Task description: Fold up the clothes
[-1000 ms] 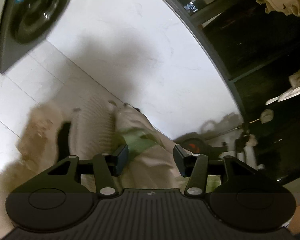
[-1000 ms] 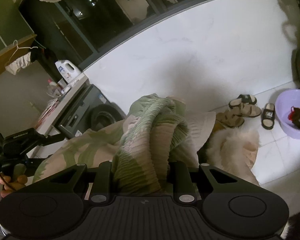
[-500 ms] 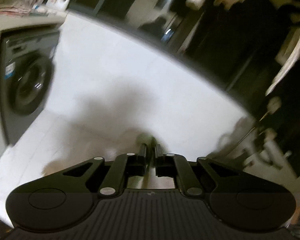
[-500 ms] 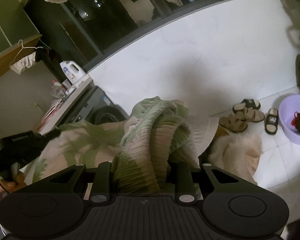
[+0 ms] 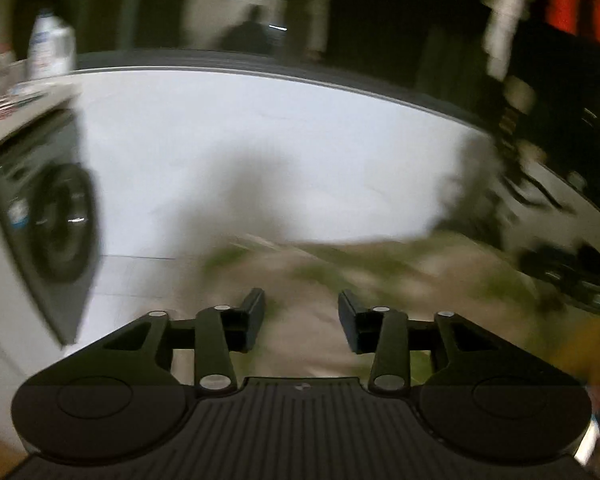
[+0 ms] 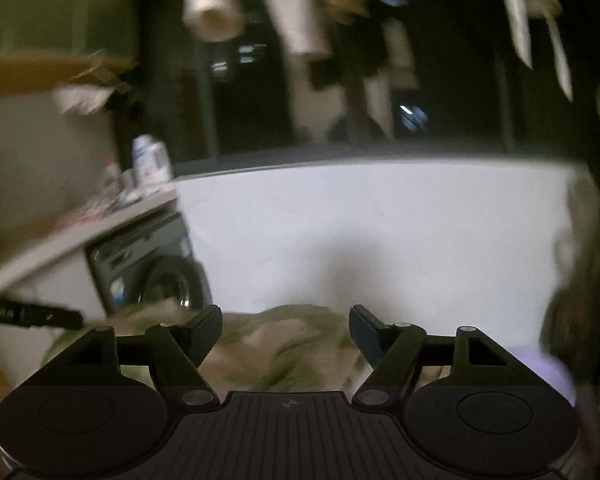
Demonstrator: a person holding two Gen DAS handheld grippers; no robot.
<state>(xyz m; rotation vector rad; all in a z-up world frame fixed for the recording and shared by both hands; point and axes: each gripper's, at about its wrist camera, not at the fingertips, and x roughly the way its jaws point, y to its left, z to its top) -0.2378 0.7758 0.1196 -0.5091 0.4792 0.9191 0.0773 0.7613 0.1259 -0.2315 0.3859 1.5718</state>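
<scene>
Washing machine (image 6: 152, 268), detergent bottle (image 6: 151, 160)

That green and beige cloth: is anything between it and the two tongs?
Nothing visible. The cloth lies just beyond the left tongs and the right tongs, whose jaws are opening with no fabric pinched. The frames are blurred, so small things could be missed.

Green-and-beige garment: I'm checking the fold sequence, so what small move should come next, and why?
Probably bring both grippers back down for a fresh grip. The left gripper and right gripper have jaws opening with nothing pinched, and the green-and-beige garment lies rumpled beneath them, not yet folded flat.
</scene>
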